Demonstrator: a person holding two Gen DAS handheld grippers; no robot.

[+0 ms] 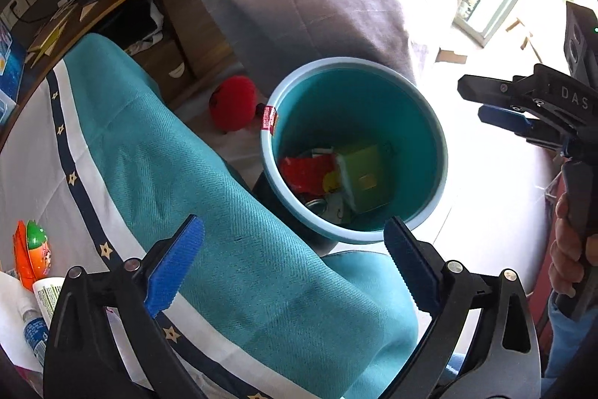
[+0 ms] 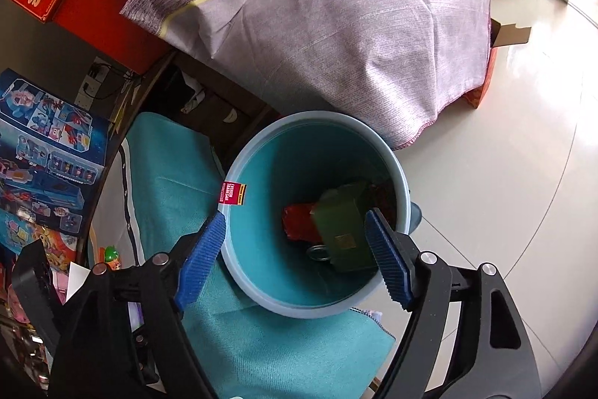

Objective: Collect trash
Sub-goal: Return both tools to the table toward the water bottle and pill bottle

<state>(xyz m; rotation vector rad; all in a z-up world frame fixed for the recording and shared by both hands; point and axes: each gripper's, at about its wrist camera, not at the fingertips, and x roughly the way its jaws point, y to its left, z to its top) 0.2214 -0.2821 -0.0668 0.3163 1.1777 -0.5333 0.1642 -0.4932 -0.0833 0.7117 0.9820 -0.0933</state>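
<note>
A teal trash bin [image 1: 429, 137] stands on the floor beside the table; it also shows in the right wrist view [image 2: 261, 212]. In it lie a green box [image 1: 364, 178] [image 2: 342, 227], a red wrapper [image 1: 304, 171] [image 2: 297, 223] and a metal can lid [image 2: 317, 254]. My left gripper [image 1: 295, 260] is open and empty above the teal cloth [image 1: 209, 189], near the bin. My right gripper [image 2: 295, 257] is open and empty right over the bin; it also shows in the left wrist view [image 1: 472, 100].
An orange and green snack pack [image 1: 31, 253] and white bottles [image 1: 45, 298] lie on the table at the left. A red ball [image 1: 233, 103] sits on the floor. A purple-covered bed [image 2: 336, 25] stands behind the bin. Toy boxes [image 2: 41, 152] stand at the left.
</note>
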